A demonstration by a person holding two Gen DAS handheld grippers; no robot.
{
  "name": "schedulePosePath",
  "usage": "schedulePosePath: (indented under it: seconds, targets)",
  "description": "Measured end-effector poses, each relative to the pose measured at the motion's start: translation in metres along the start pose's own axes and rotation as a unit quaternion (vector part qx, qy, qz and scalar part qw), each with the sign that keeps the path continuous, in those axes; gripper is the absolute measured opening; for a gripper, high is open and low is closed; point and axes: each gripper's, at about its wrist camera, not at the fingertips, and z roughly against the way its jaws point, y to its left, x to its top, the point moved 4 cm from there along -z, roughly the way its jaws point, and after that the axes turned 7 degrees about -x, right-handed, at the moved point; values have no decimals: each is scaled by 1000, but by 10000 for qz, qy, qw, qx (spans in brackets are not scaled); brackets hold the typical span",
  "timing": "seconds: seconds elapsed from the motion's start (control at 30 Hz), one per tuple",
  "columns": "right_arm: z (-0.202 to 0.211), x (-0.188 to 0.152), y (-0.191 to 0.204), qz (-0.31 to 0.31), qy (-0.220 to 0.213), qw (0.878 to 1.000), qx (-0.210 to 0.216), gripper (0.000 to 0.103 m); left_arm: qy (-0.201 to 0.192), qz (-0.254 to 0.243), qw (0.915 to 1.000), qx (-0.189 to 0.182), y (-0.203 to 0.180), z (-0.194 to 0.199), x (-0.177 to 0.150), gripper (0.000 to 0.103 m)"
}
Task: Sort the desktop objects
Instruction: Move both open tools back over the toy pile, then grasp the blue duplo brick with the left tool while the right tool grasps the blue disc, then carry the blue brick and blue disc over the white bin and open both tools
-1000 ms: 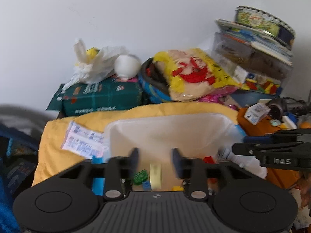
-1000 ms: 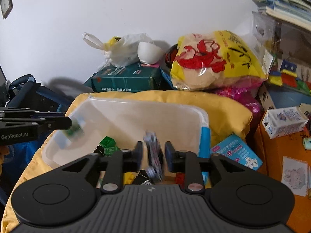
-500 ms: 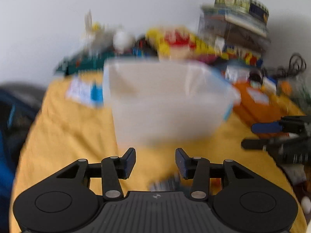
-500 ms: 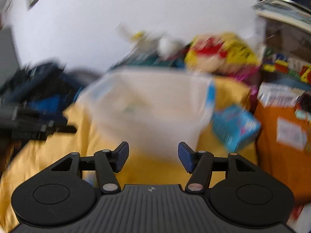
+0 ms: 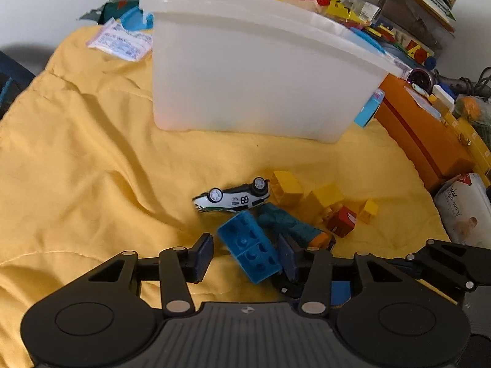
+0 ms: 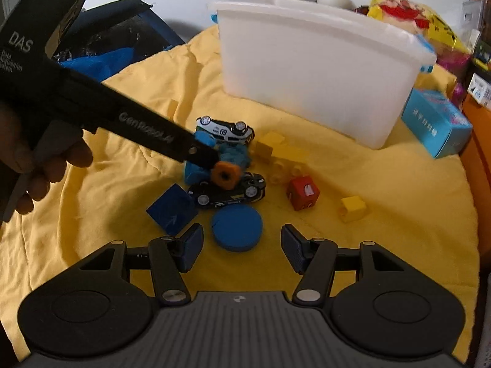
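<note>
A white plastic bin (image 5: pixel 260 70) stands on a yellow cloth (image 5: pixel 76 168); it also shows in the right wrist view (image 6: pixel 319 70). A pile of toys lies in front of it. My left gripper (image 5: pixel 245 256) is open, its jaws on either side of a light blue brick (image 5: pixel 250 250), next to a white toy car (image 5: pixel 233 197) and a teal foam dart (image 5: pixel 291 225). My right gripper (image 6: pixel 242 247) is open and empty, just behind a blue disc (image 6: pixel 237 227). A dark blue square (image 6: pixel 172 208), a black toy car (image 6: pixel 228 191), a red cube (image 6: pixel 303 192) and yellow bricks (image 6: pixel 353 209) lie nearby.
An orange box (image 5: pixel 429 132) and stacked books and tins stand at the right. A light blue carton (image 6: pixel 435 122) lies beside the bin. Bags and a green box sit behind the bin by the wall. A dark bag (image 6: pixel 116 30) is at the left.
Both grippers have dropped from above the bin down to the toy pile in front of it. The right gripper released the object it held a second ago, and both grippers now stand open.
</note>
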Motion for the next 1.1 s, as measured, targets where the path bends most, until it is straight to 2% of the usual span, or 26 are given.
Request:
schedulePosePath:
  seconds: [0.1, 0.17, 0.27, 0.37, 0.5, 0.77, 0.9, 1.1]
  targets:
    - [-6, 0, -2, -36, 40, 10000, -30, 56, 99, -41, 9999, -29, 0, -2, -6, 53]
    - [-10, -2, -3, -103, 112, 9999, 30, 43, 112, -246, 9996, 13, -2, -1, -9, 53]
    - [-10, -4, -4, -125, 81, 9999, 56, 42, 62, -337, 9994, 28, -2, 0, -8, 50]
    - [-4, -6, -5, -186, 25, 9998, 38, 42, 12, -550, 9985, -6, -3, -1, -5, 30]
    - [2, -6, -8, -270, -8, 9996, 17, 42, -9, -795, 9968, 0, -4, 3, -6, 28]
    - [26, -4, -24, -635, -230, 9977, -49, 42, -349, -719, 9968, 57, 7, 37, 7, 28]
    - [43, 16, -35, -817, -545, 9951, -94, 42, -655, -711, 9953, 72, 10, 68, 26, 28]
    - [71, 73, -64, -1040, -1165, 9877, -124, 42, -1105, -705, 9913, 87, 10, 102, 75, 28]
